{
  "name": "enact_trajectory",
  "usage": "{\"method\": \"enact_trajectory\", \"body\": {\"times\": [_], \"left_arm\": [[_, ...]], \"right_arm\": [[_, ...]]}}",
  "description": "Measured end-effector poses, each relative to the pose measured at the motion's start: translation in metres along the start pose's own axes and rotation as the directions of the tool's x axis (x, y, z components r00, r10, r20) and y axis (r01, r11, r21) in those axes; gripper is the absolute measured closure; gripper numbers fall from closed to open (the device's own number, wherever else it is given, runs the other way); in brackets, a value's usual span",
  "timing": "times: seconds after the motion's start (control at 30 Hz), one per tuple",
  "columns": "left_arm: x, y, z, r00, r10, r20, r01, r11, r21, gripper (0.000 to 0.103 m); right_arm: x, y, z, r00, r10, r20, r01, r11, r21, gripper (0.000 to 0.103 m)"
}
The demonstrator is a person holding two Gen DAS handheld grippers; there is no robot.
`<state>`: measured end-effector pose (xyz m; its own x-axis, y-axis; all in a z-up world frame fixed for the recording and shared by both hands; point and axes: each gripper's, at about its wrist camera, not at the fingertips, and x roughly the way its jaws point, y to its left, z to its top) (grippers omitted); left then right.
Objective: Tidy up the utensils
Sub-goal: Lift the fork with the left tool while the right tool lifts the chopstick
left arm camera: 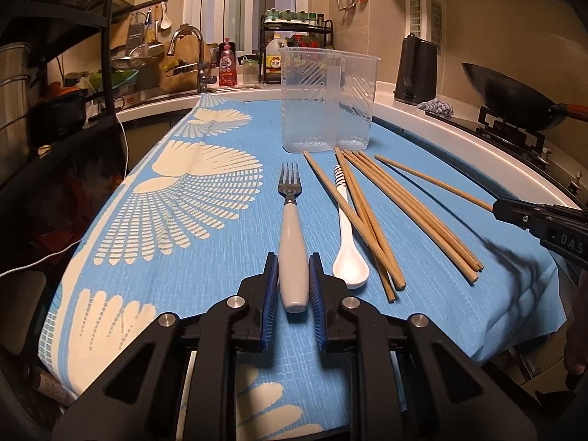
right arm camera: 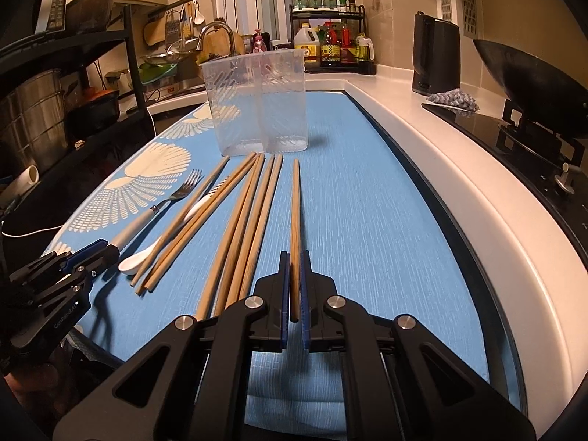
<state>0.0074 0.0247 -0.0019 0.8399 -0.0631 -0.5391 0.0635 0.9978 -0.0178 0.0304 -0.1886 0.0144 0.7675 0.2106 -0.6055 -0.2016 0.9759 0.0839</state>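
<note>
1. A clear plastic holder stands upright in the upper centre of the left wrist view, at the far end of the blue patterned cloth. A wall splits it into two compartments side by side, and nothing shows in either one. In the right wrist view the same holder sits upper centre, just beyond the tips of the utensils.
2. Counted on the cloth: one fork with a pale handle, lying centre frame with its tines toward the holder; one white spoon just to its right, bowl nearest the camera; seven wooden chopsticks in all.
3. Two chopsticks lie crossed over the spoon's handle. Four more form a bundle of chopsticks to the right, fanning toward the lower right. The seventh, a single chopstick, lies apart at the right of the frame.
4. The left gripper, lower centre, has its blue pads closed in on both sides of the fork's handle, touching it near the butt end.
5. The right gripper, lower centre of its own view, has its jaws drawn nearly together and pinches the single chopstick near its thick end; the stick points straight toward the holder.
</note>
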Motion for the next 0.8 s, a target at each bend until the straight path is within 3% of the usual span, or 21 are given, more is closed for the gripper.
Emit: {"method": "enact_trajectory", "body": {"times": [0.5,0.8], "left_arm": [[-0.04,0.002,0.036,0.991,0.037,0.125,-0.044,0.998,0.049,0.085],[-0.038,0.012,0.077,0.991,0.025,0.134,-0.028,0.999,0.027,0.085]], "right_arm": [[-0.055,-0.013,0.04,0.992,0.02,0.128,-0.018,1.0,-0.011,0.098],[-0.058,-0.018,0.067,0.984,0.03,0.176,-0.03,1.0,-0.003,0.098]]}}
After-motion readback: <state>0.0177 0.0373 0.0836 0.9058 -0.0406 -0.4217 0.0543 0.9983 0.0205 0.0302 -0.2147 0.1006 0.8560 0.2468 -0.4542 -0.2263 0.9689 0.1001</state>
